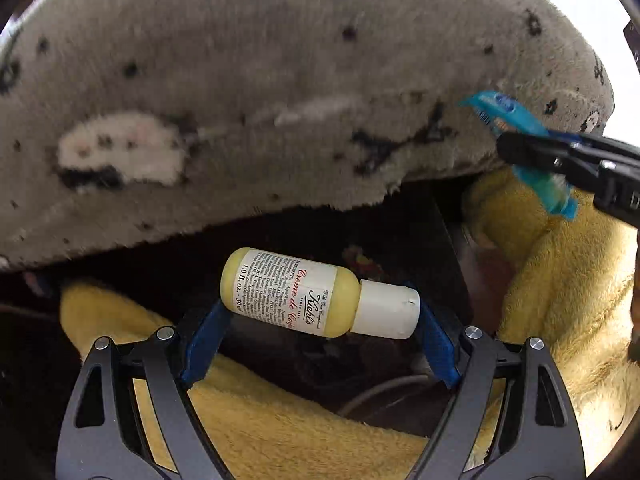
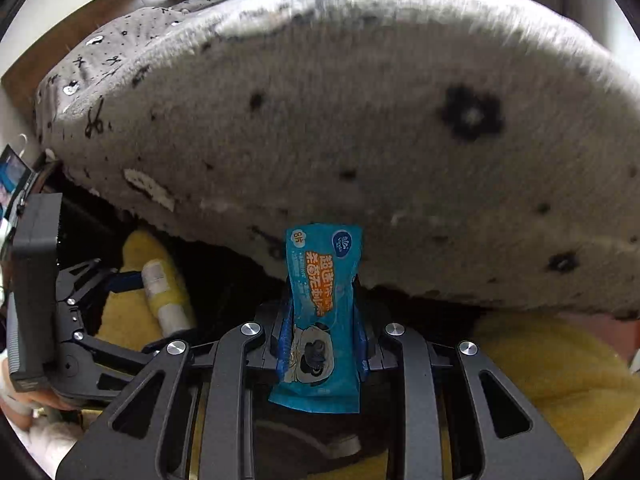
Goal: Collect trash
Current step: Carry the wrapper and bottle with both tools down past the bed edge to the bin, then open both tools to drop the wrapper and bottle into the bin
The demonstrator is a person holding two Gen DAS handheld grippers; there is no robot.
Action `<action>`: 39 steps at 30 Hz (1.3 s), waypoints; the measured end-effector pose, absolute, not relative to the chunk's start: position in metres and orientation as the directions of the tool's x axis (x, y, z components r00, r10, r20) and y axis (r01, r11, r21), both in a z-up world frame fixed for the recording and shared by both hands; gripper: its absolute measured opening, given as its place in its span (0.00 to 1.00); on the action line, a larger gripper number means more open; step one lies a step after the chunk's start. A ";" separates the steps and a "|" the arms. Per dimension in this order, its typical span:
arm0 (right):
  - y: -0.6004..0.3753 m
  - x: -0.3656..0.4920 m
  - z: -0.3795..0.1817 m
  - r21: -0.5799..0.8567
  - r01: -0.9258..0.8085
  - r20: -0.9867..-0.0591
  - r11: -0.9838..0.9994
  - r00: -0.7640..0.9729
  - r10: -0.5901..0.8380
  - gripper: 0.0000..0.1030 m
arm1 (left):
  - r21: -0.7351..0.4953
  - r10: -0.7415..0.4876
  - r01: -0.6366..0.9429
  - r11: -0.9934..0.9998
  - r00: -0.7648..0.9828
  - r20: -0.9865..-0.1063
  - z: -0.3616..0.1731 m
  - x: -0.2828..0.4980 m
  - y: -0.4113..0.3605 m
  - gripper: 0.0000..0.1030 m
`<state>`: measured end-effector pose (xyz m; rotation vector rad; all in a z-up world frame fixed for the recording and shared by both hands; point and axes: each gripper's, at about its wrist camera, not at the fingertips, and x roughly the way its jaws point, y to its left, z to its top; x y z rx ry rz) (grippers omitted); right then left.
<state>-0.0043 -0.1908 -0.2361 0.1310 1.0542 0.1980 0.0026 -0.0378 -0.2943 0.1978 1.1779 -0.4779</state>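
Observation:
My left gripper point(image 1: 320, 312) is shut on a small yellow lotion bottle point(image 1: 296, 292) with a white cap, held sideways between the blue pads. It also shows in the right wrist view point(image 2: 164, 292), at the left. My right gripper point(image 2: 322, 316) is shut on a blue tissue packet point(image 2: 320, 304) with orange print, held upright. In the left wrist view the packet point(image 1: 516, 140) and the right gripper's black fingers point(image 1: 560, 152) are at the right edge. Both are held above a dark gap below a grey spotted plush blanket point(image 2: 360, 128).
The grey blanket point(image 1: 260, 80) bulges over the upper half of both views. A yellow fluffy cloth point(image 1: 560, 280) lies below and to the sides, also in the right wrist view point(image 2: 540, 368). A grey cable point(image 1: 380, 392) runs in the dark gap. A brown headboard point(image 2: 120, 8) is far left.

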 end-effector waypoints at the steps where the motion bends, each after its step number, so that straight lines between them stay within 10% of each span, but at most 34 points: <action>1: -0.190 -0.003 -0.244 0.219 -0.096 -0.857 0.971 0.457 0.238 0.25 | -0.118 -0.266 0.454 0.883 0.278 -0.923 -0.298 0.004 -0.037 0.78; 21: -0.180 0.004 -0.278 0.234 -0.073 -0.906 0.969 0.346 0.245 0.35 | -0.198 -0.286 0.415 0.888 0.161 -0.945 -0.333 0.013 -0.039 0.78; 35: -0.205 0.003 -0.246 0.182 -0.002 -0.882 0.983 0.442 0.164 0.96 | -0.161 -0.284 0.407 0.899 0.263 -0.922 -0.295 0.009 -0.020 0.92; 39: -0.219 -0.003 -0.218 0.150 0.030 -0.850 0.988 0.514 0.114 0.97 | -0.146 -0.285 0.392 0.908 0.323 -0.902 -0.272 0.010 -0.011 0.92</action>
